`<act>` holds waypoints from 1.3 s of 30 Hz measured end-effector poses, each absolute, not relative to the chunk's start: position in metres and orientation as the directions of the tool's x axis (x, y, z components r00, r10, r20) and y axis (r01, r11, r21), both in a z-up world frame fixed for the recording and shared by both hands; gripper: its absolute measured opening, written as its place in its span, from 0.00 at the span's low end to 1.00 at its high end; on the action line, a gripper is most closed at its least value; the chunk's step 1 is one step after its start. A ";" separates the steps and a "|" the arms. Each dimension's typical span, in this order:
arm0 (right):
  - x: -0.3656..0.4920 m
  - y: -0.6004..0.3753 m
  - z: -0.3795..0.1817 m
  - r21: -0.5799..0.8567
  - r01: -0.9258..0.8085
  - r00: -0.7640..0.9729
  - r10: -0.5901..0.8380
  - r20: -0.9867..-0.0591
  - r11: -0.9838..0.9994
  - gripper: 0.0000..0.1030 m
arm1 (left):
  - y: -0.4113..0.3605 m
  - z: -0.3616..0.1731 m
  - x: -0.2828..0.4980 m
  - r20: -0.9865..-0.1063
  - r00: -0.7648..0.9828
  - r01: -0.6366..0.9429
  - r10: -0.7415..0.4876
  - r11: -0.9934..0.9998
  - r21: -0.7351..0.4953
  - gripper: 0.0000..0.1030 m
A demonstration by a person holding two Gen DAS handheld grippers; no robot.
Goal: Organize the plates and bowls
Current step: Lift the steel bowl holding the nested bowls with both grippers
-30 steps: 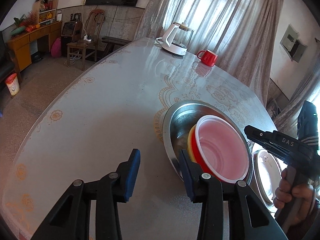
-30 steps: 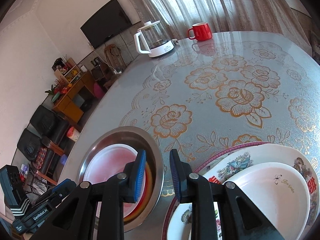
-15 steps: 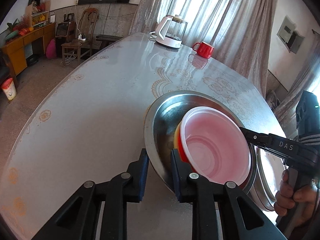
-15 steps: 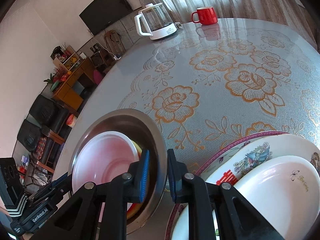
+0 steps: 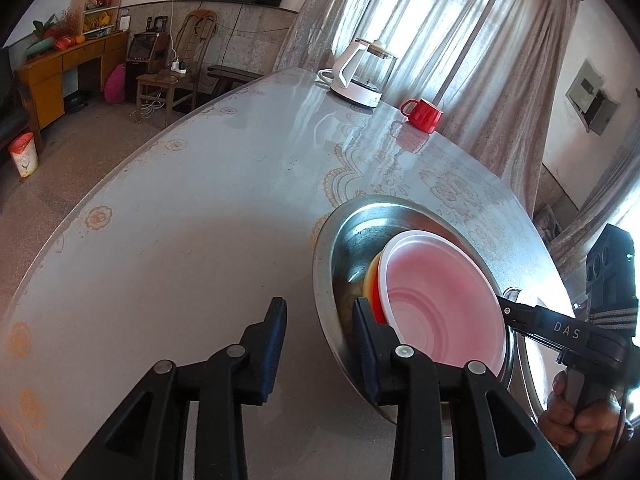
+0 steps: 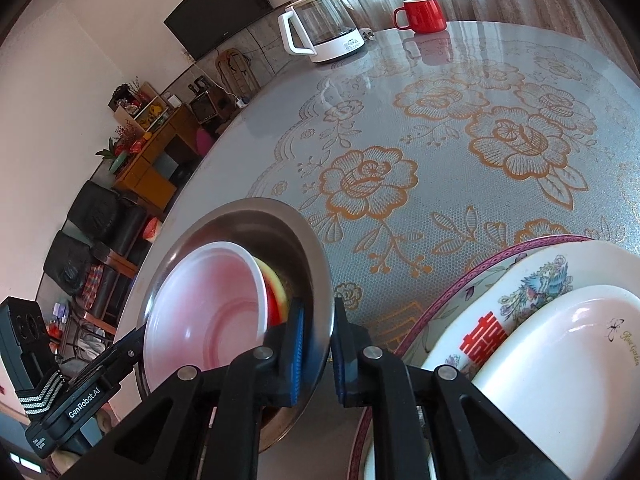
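Observation:
A steel basin (image 5: 344, 236) holds a pink-lined white bowl (image 5: 440, 300) nested over red and yellow bowls. The basin is tilted up off the table. My right gripper (image 6: 318, 344) is shut on the basin's rim (image 6: 320, 280). My left gripper (image 5: 320, 336) is open at the basin's opposite rim, one finger inside and one outside. In the right wrist view the basin (image 6: 248, 216) and bowl (image 6: 208, 312) sit left of a floral plate stack (image 6: 532, 280) topped by a white bowl (image 6: 572, 356).
A white and glass kettle (image 5: 360, 76) and a red mug (image 5: 424, 114) stand at the far end of the table (image 5: 180, 220). The kettle (image 6: 320, 28) and mug (image 6: 422, 14) also show in the right wrist view.
My left gripper closed on the basin's rim half a second ago and has now opened again. My right gripper has closed on the opposite rim and the basin has tilted up.

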State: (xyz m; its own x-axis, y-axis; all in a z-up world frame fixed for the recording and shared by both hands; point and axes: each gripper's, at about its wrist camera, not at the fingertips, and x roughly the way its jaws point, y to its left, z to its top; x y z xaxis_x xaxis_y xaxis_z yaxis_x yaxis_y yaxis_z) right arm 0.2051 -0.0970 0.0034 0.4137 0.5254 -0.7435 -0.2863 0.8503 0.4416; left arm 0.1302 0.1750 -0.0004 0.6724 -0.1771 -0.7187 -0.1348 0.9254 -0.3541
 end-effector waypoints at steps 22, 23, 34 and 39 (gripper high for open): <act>0.187 -0.090 0.001 0.394 -0.310 0.436 0.497 -0.750 0.865 0.13 | 0.172 0.002 0.116 -0.717 0.675 -0.151 -0.176 0.918 -0.367 0.15; 0.185 -0.089 0.002 0.395 -0.309 0.435 0.498 -0.750 0.865 0.13 | 0.173 0.002 0.115 -0.717 0.674 -0.155 -0.179 0.914 -0.374 0.14; 0.168 -0.088 0.003 0.411 -0.328 0.437 0.522 -0.732 0.851 0.13 | 0.180 0.009 0.097 -0.705 0.686 -0.159 -0.181 0.908 -0.388 0.13; 0.160 -0.090 0.011 0.422 -0.331 0.448 0.534 -0.717 0.844 0.13 | 0.177 0.017 0.089 -0.691 0.699 -0.138 -0.184 0.913 -0.383 0.13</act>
